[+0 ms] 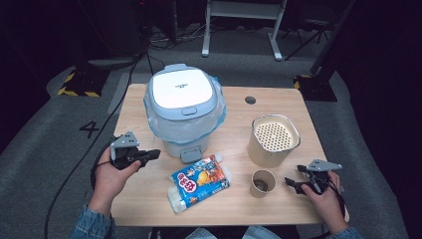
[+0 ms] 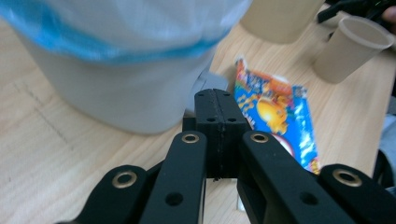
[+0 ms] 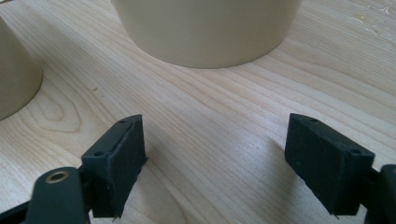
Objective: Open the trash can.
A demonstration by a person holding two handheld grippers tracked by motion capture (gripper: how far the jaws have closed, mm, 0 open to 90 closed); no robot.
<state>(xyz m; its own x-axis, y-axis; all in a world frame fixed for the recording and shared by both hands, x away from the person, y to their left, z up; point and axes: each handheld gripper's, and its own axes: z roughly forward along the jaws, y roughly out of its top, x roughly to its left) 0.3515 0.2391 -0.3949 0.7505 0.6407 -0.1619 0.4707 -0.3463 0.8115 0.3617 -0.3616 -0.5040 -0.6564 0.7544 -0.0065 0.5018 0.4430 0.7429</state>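
High view: left claw (image 1: 153, 154) near worktop (image 1: 293, 104) left edge, closed tight, empty, beside bin (image 1: 183, 112); right claw (image 1: 291, 183) near right edge, jaws apart, empty, by paper cup (image 1: 262, 183).

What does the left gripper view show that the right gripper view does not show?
The left gripper view alone has the snack bag, the bin with its blue-edged liner, and the left gripper with jaws shut on nothing. The right gripper view alone has the right gripper with jaws open over bare wood. Both have the wooden table, the small paper cup and the beige container.
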